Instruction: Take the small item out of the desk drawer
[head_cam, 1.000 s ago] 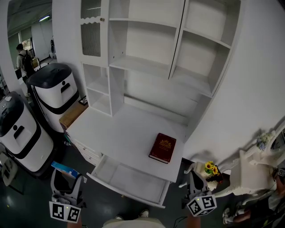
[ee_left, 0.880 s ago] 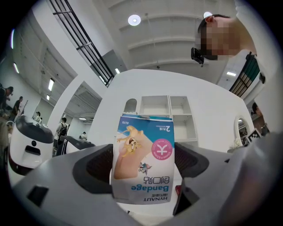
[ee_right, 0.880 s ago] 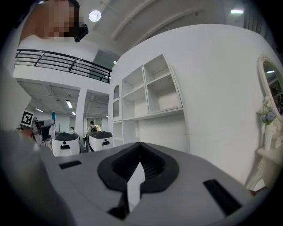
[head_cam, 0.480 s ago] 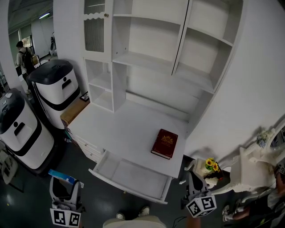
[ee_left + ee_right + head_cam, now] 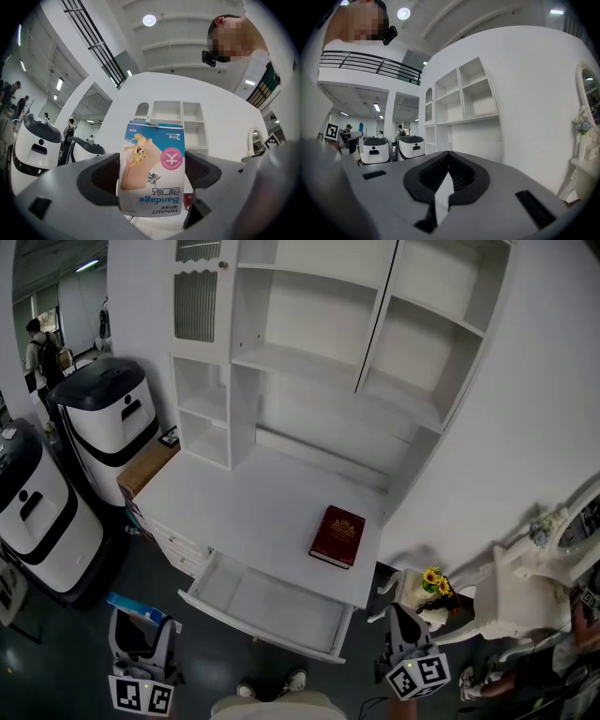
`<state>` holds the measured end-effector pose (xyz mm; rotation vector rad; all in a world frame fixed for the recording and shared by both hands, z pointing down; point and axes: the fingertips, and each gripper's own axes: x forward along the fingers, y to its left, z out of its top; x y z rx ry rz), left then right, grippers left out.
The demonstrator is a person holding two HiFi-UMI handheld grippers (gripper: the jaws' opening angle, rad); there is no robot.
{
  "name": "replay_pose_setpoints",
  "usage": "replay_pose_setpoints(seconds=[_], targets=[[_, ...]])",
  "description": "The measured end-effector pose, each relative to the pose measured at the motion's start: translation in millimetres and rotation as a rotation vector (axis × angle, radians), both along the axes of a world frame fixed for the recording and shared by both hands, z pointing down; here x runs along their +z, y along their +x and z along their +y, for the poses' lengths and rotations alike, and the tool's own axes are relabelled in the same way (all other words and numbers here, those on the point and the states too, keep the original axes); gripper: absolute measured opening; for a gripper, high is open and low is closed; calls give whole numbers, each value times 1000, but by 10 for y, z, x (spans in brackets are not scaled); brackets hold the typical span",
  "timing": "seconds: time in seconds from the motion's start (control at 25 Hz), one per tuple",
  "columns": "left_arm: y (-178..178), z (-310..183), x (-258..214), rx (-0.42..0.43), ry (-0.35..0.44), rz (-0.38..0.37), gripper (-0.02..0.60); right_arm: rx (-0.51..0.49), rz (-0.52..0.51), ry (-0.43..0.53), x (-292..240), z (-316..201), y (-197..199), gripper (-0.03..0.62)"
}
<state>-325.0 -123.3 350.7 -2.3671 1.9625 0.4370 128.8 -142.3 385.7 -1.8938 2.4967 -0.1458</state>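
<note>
My left gripper (image 5: 141, 657) hangs low at the bottom left of the head view, in front of the desk, shut on a small blue-and-white bandage box (image 5: 136, 607). In the left gripper view the box (image 5: 152, 164) stands upright between both pads and fills the gap of the left gripper (image 5: 152, 180). The white desk drawer (image 5: 248, 632) stands pulled out and its inside looks bare. My right gripper (image 5: 405, 629) is down at the drawer's right corner. In the right gripper view the right gripper (image 5: 447, 180) has its pads together with nothing between them.
A dark red book (image 5: 337, 536) lies on the white desk top (image 5: 244, 507) under white shelves (image 5: 309, 371). Two white-and-black machines (image 5: 98, 423) stand at the left beside a cardboard box (image 5: 145, 470). A pot of sunflowers (image 5: 433, 579) sits on white furniture at the right.
The head view has shifted a little, so the desk sits slightly further left. Both grippers stay low in front of the drawer, and the box is still in the left one.
</note>
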Motion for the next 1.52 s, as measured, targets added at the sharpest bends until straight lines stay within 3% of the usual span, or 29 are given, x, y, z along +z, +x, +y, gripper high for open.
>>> replay_pose_setpoints(seconds=[0.96, 1.52], targets=[[650, -310, -35, 105, -1, 7, 436, 31, -3, -8, 32, 50, 351, 9], [877, -393, -38, 97, -4, -13, 436, -2, 13, 4, 74, -129, 476, 9]])
